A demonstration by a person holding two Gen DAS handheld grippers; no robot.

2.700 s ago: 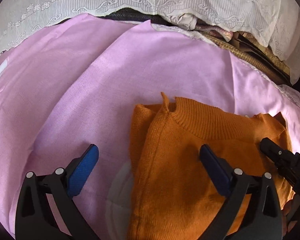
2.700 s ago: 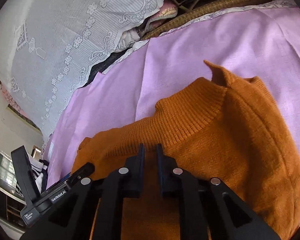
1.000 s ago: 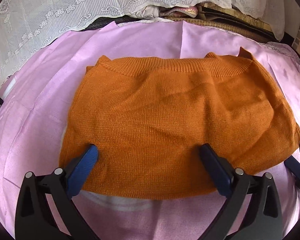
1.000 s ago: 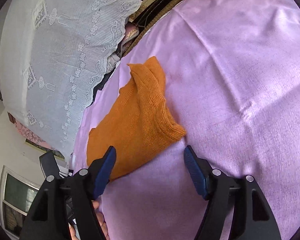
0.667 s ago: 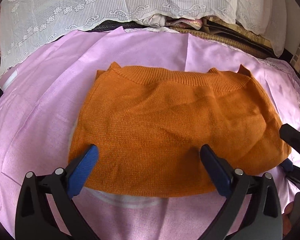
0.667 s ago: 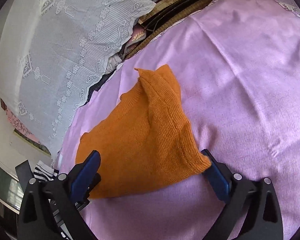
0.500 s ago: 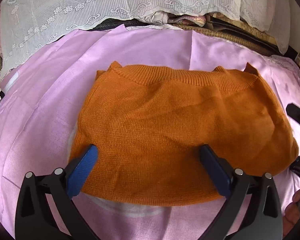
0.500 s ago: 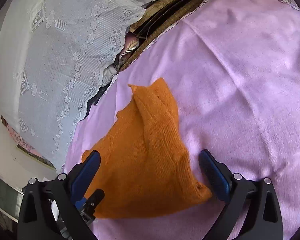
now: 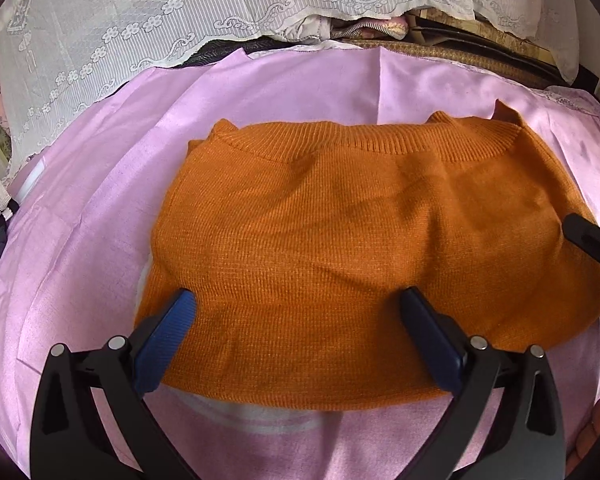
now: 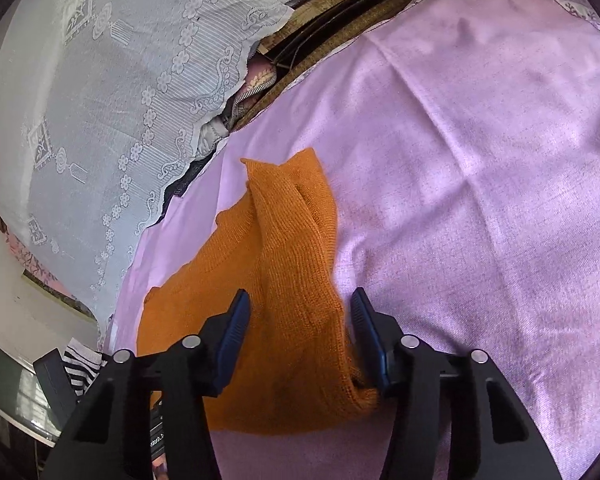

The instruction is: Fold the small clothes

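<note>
An orange knit sweater (image 9: 340,220) lies folded flat on the pink cloth (image 9: 80,240), ribbed collar at the far side. My left gripper (image 9: 296,300) hovers open and wide over the sweater's near hem, nothing pinched. In the right wrist view, my right gripper (image 10: 300,300) straddles the sweater's (image 10: 284,248) right-hand folded edge. Its jaws are closing with the knit between the blue pads, which do not clearly press on it. The right gripper's tip (image 9: 592,240) shows at the sweater's right side in the left wrist view.
The pink cloth (image 10: 480,200) covers the whole work surface. White lace fabric (image 9: 140,20) hangs along the far edge over woven mats and bedding. A striped garment (image 10: 80,360) lies off the left edge.
The right gripper's jaws went from wide open to much narrower around the sweater's right edge. The sweater, bunched earlier, now lies spread flat. The left gripper has barely moved.
</note>
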